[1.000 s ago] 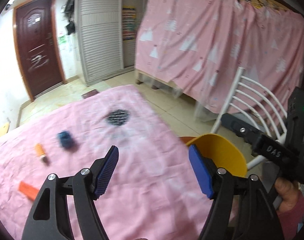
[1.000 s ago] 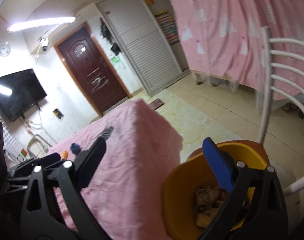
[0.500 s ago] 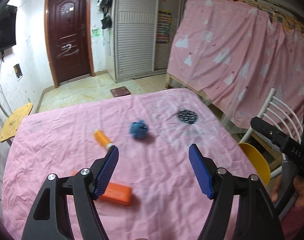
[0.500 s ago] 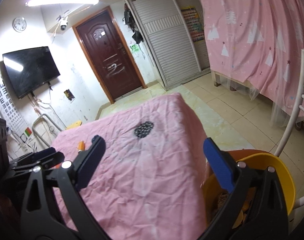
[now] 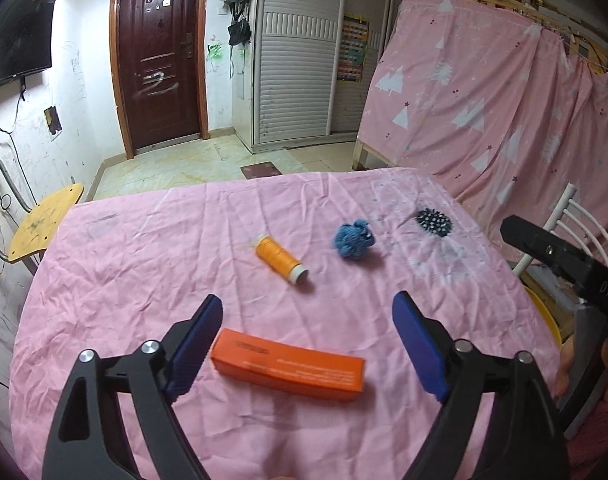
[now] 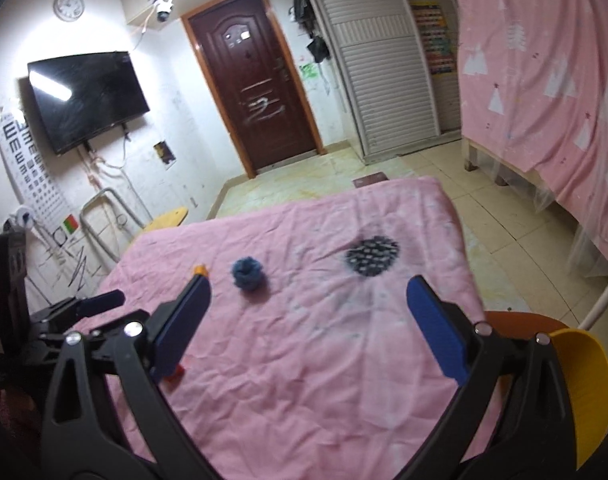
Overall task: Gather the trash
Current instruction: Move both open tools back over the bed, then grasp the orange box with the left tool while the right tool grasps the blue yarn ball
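Note:
On the pink-clothed table (image 5: 152,264) lie an orange box (image 5: 288,364), an orange thread spool (image 5: 280,258), a blue knitted ball (image 5: 352,240) and a black dotted patch (image 5: 434,220). My left gripper (image 5: 306,344) is open and empty, hovering just above the orange box. My right gripper (image 6: 310,326) is open and empty over the table's right part, short of the blue ball (image 6: 247,273) and the dotted patch (image 6: 372,256). The yellow trash bin (image 6: 584,380) stands off the table's right edge; its rim also shows in the left wrist view (image 5: 546,312).
A white slatted chair (image 5: 572,216) stands beside the bin. A yellow stool (image 5: 44,220) is at the table's far left. A pink curtain (image 5: 484,92) hangs on the right. A brown door (image 5: 160,52) and tiled floor lie beyond.
Both grippers have swung left, away from the yellow bin and back over the table. The left one now hovers over the orange box. Both stayed open and empty.

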### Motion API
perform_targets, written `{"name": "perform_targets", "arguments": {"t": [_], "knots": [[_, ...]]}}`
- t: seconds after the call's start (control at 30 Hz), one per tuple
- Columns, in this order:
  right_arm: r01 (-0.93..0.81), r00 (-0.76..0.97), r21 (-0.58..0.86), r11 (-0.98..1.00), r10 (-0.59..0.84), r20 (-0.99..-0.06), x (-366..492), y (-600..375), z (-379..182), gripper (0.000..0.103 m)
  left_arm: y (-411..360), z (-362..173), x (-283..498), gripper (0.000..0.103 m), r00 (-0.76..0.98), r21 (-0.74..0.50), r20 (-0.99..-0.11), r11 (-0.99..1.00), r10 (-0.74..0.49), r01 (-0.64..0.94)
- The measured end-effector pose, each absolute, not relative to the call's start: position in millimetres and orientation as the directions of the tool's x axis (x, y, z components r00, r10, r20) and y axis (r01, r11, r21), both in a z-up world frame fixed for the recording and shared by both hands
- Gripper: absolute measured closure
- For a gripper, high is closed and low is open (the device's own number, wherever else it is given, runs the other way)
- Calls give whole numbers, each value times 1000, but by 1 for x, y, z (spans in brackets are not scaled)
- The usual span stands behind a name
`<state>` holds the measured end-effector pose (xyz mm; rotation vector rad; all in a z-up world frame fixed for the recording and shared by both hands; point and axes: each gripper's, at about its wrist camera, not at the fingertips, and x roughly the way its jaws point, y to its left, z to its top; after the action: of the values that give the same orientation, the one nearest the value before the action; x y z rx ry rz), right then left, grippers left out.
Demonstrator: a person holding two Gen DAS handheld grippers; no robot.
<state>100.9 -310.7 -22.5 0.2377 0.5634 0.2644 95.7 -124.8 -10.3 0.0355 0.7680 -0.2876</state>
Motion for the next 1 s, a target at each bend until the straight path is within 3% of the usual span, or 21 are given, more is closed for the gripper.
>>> {"name": "perform_targets", "arguments": {"t": [0.2,0.47,0.67,1.0], "knots": [[-213,791,267,940,326,-518,115,-287,-23,6,-116,-18,99,14,670,-80,-698,957,-253,278],[-250,756,182,951,309,-576,140,-253,-29,6,-115,-40,103,14,609,-92,-741,942,-282,324],[-283,725,84,955,271,-633,163,-222,-38,6,-112,-53,114,14,538,-168,-775,929,-332,330],[-325,675,-1,946,231,-700,191,-197,-57,6,-117,-57,109,14,511,-207,-760,895,-401,395]]}}
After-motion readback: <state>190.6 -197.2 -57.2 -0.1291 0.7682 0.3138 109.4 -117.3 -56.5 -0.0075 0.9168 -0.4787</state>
